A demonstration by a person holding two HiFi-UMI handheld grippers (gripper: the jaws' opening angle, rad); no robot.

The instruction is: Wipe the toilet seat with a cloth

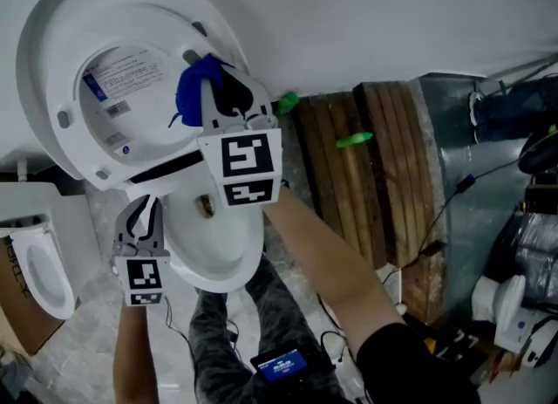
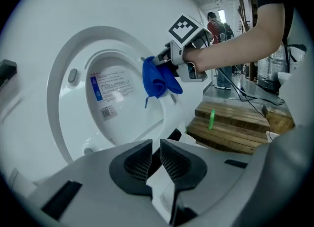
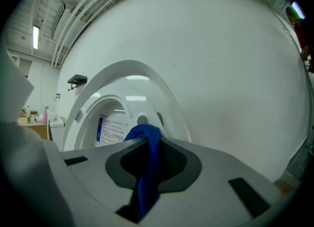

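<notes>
The white toilet seat stands raised against the wall, and the labelled lid shows through its opening. My right gripper is shut on a bunched blue cloth, which it holds at the right rim of the raised seat. My left gripper is lower, at the left of the bowl. Its jaws are pinched on a thin white edge of the toilet; I cannot tell which part.
A wooden pallet lies right of the toilet, with a green bottle on it. Another white fixture stands at the left, cables and gear at the right. People stand far back.
</notes>
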